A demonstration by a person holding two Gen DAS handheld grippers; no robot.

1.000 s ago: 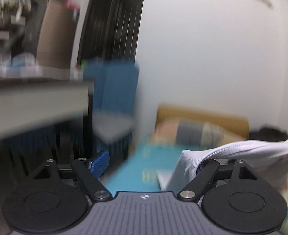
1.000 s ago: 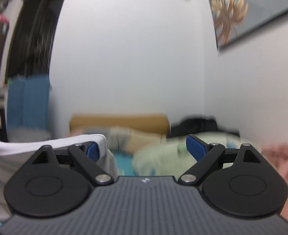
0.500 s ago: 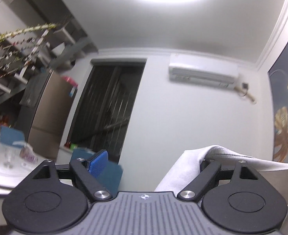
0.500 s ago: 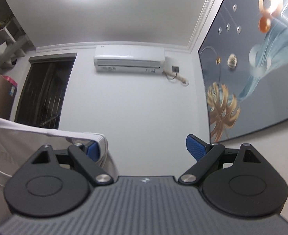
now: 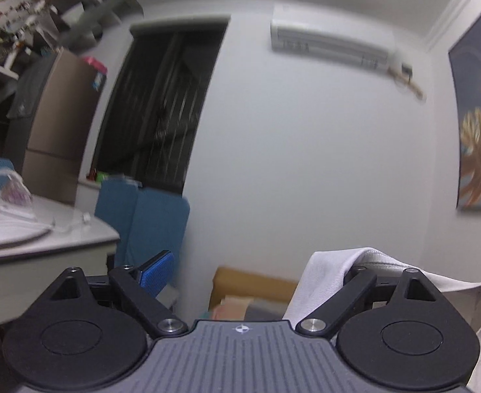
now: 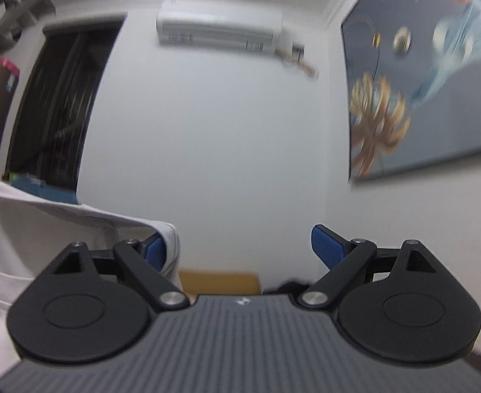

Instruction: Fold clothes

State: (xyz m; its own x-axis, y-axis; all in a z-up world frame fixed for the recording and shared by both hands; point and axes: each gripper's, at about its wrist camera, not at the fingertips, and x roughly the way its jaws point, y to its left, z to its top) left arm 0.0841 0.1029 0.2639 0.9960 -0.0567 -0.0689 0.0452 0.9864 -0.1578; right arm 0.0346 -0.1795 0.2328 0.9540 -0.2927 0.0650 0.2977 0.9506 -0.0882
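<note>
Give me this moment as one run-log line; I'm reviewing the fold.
left gripper: jaws wide, just opening | right gripper: jaws wide | white garment: draped over one finger of each, slung between them

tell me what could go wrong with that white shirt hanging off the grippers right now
1. The white cotton garment only drapes over one finger of the left gripper, whose jaws stand wide and have just been opening; it could slide off.
2. The right gripper is likewise open with the cloth hooked over one blue pad, so a quick move may drop that corner too.
3. Both views are blurred and aimed at the white wall; the surface below is unseen.
</note>
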